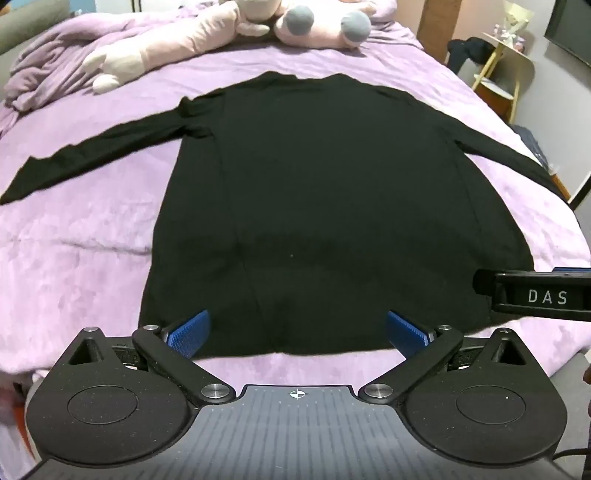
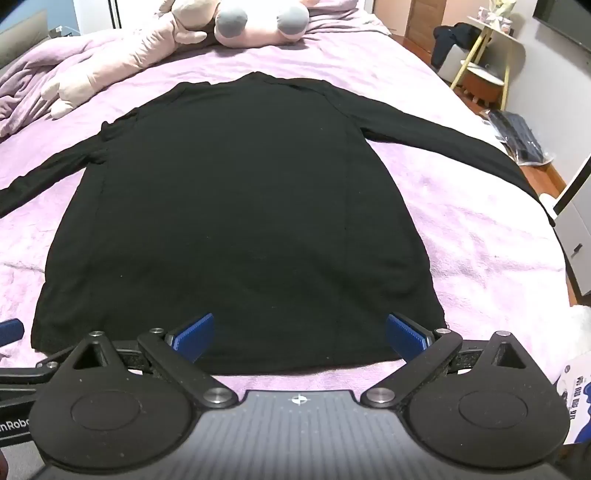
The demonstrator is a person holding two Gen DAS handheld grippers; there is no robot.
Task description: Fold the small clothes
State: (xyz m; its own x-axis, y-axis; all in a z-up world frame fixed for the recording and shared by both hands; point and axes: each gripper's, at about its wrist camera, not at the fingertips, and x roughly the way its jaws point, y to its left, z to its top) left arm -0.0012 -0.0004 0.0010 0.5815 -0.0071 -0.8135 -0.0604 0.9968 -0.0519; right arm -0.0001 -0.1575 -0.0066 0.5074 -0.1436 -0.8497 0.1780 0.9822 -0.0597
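Left wrist view: black shirt (image 1: 314, 206) spread flat on purple blanket (image 1: 85, 236), hem nearest camera, collar toward 12 o'clock, sleeves stretched to 9 and 3 o'clock. Left gripper (image 1: 297, 332) released, jaws spread wide over hem, nothing between blue pads (image 1: 186, 332). Right gripper (image 1: 535, 295) visible at 3 o'clock beside hem corner. Right wrist view: right gripper (image 2: 299, 334) likewise released above hem, pads clear of cloth. Plush toy (image 2: 229, 26) at 12 o'clock near head of bed. Yellow-legged side table (image 2: 487, 55) at 2 o'clock.
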